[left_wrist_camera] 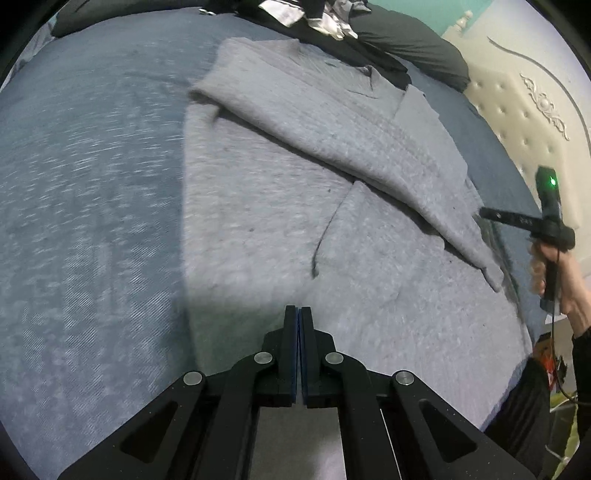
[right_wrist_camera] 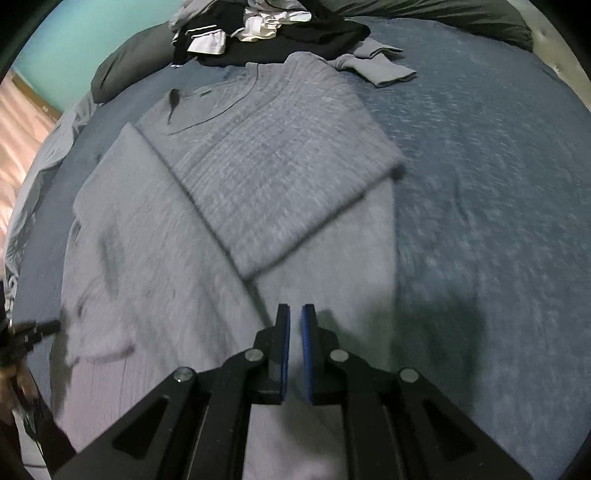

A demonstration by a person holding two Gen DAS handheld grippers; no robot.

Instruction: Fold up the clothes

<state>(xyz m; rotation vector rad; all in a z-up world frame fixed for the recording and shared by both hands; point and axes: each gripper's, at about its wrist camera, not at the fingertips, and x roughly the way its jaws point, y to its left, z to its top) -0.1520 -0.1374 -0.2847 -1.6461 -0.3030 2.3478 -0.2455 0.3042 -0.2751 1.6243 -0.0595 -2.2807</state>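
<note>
Left claw (left_wrist_camera: 298, 310) pinched closed, right claw (right_wrist_camera: 295, 308) slightly parted, both empty above the grey sweater (right_wrist_camera: 229, 206).

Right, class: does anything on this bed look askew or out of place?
Yes. The folded-over part of the grey sweater lies diagonally across its body, not square. One sleeve trails loose towards the clothes pile.

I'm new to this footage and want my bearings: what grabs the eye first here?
A large grey sweater spread across the blue bed, one side already folded diagonally over its middle. The left gripper, shut and empty, and the right gripper, slightly open, hover over the sweater's near end. Behind it, a heap of dark and white clothes waits by the pillows.
</note>
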